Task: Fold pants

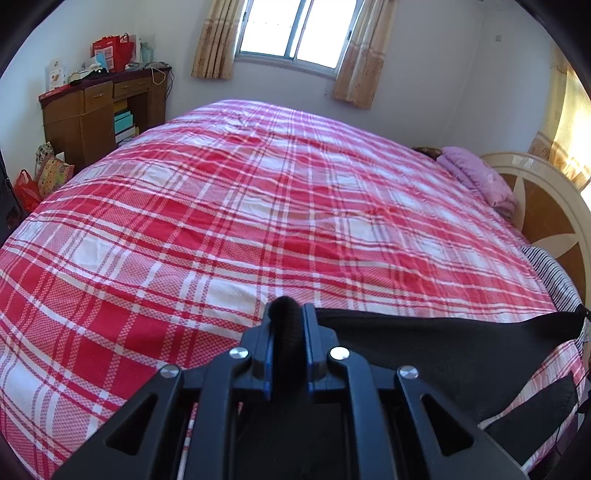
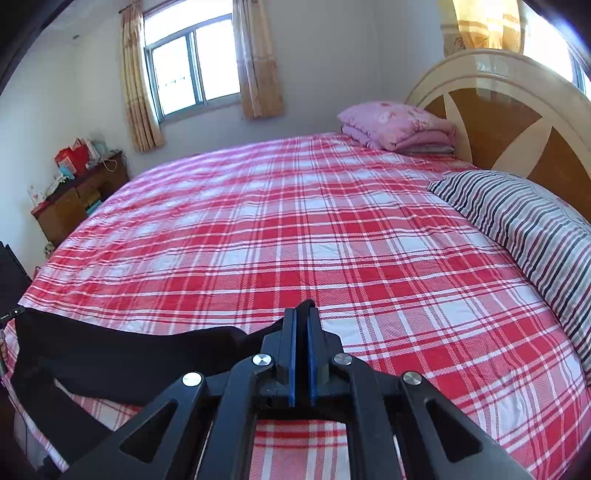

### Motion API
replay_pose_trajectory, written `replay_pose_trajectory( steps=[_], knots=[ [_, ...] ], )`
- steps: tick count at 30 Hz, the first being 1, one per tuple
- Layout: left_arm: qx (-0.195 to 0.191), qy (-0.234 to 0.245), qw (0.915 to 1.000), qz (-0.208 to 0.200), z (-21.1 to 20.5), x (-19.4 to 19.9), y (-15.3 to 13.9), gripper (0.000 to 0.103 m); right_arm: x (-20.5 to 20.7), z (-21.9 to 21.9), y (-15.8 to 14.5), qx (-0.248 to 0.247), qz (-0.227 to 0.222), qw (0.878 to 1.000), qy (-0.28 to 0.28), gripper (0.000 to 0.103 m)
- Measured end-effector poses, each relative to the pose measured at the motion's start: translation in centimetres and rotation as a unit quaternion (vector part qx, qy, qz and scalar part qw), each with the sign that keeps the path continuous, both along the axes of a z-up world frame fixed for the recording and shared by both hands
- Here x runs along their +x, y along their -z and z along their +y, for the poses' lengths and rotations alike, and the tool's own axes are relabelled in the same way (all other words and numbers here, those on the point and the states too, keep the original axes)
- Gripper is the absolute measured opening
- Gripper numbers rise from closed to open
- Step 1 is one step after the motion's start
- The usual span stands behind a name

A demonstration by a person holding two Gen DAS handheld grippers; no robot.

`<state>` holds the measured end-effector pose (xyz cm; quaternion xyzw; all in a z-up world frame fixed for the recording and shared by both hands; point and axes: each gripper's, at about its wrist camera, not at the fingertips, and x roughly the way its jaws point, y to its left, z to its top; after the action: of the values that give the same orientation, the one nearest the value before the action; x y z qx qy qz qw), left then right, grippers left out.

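Note:
A pair of black pants (image 1: 443, 350) hangs stretched between my two grippers, lifted just above the red plaid bed sheet (image 1: 258, 192). My left gripper (image 1: 286, 314) is shut on a thick rolled bunch of the black cloth, which bulges out between its blue pads. From there the fabric runs off to the right, with one leg trailing at the lower right. In the right wrist view the pants (image 2: 110, 354) sag to the left, over the near edge of the bed sheet (image 2: 295, 221). My right gripper (image 2: 302, 314) is shut on a thin edge of them, and a black tip pokes out past its jaws.
A striped pillow (image 2: 524, 221) and a folded pink blanket (image 2: 399, 125) lie by the round headboard (image 2: 517, 110) on the right. A cluttered wooden desk (image 1: 99, 110) stands by the far left wall, with bags (image 1: 40, 181) on the floor. A curtained window (image 1: 291, 33) is behind the bed.

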<state>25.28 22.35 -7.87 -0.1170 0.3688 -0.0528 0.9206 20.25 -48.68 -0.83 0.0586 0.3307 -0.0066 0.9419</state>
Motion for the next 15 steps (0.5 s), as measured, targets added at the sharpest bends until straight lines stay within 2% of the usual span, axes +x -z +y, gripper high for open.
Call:
replay_pose_trajectory(
  steps=[8, 15],
  knots=[
    [-0.040, -0.003, 0.9982, -0.045, 1.5, -3.3, -0.6, 0.014, -6.2, -3.0, 0.2, 0.070, -0.044, 0.997, 0.011, 0.005],
    [-0.095, 0.007, 0.9926, -0.075, 3.2, -7.4, 0.7, 0.014, -10.7, -6.0, 2.5, 0.105, -0.040, 0.993, 0.045, 0.005]
  ],
)
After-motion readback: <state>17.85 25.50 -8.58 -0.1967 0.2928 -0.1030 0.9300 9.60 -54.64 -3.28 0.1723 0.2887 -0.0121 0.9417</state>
